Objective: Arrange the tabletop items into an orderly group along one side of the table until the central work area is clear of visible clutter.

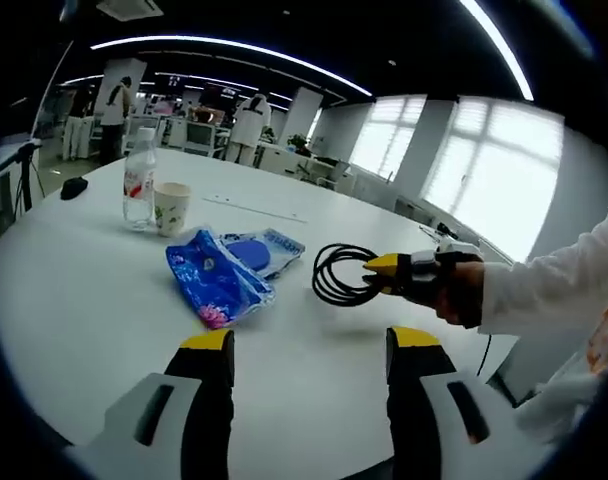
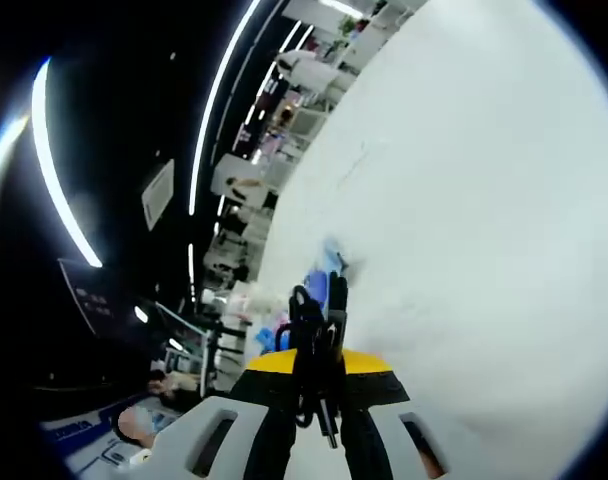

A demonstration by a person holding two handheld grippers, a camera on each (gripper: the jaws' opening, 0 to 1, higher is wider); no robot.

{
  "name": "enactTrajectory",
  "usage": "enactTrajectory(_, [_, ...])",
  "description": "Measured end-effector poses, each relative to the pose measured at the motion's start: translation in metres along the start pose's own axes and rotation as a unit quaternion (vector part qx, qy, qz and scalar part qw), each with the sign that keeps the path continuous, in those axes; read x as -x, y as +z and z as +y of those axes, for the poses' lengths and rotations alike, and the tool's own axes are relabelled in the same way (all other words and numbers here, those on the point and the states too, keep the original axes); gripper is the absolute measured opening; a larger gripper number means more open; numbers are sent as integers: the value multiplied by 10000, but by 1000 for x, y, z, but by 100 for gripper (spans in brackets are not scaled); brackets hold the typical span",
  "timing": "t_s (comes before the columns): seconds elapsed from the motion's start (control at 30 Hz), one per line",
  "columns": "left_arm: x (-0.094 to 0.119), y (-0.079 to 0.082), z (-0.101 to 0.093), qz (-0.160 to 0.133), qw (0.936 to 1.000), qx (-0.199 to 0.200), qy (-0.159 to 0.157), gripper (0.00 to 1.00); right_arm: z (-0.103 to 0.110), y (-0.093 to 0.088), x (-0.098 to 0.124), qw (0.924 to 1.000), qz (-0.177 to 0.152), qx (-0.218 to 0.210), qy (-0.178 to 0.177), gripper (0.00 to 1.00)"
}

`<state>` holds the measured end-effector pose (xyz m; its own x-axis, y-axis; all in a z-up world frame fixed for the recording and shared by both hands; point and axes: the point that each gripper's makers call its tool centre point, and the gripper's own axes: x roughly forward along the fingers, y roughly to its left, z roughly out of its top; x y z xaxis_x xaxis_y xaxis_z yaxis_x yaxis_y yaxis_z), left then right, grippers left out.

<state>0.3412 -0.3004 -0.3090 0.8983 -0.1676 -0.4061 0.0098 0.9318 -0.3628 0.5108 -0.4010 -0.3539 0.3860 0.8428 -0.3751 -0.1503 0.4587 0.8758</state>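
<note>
Your left gripper (image 1: pixel 310 350) hangs nearest, its yellow-tipped jaws spread wide with nothing between them, just above the round white table (image 1: pixel 74 290). Beyond it lies a crumpled blue floral plastic bag (image 1: pixel 212 282), with a flatter blue packet (image 1: pixel 256 250) touching its far side. Farther off, a clear plastic water bottle (image 1: pixel 139 180) stands upright, touching a printed paper cup (image 1: pixel 172 208). To the right, your right gripper (image 1: pixel 382 274) is clamped on a coiled black cable (image 1: pixel 336 272), which rests near the bag. Along your right gripper's own jaws, the cable (image 2: pixel 314 350) is pinched between them
</note>
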Motion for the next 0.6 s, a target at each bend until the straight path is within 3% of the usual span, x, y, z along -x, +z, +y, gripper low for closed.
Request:
enactTrajectory(0.1, [2,4,-5,-101,9999,-66,-43,57,-1,2,-7,9999,-29,-104,26,11])
enactTrajectory(0.2, [-3,-3,-5,94,9998,-58,-147,56,-13,8,-14,9992,-167,-357,-93,11])
enactTrajectory(0.4, [-4,-6,-11,164,9995,-127,-243,55,-20,7,-17,9989,-134,-409,-169,11])
enactTrajectory(0.6, [-4,-8,-8,176,9995,-96,-224,55,-39,4,-13,9974,-178,-415,-569,12])
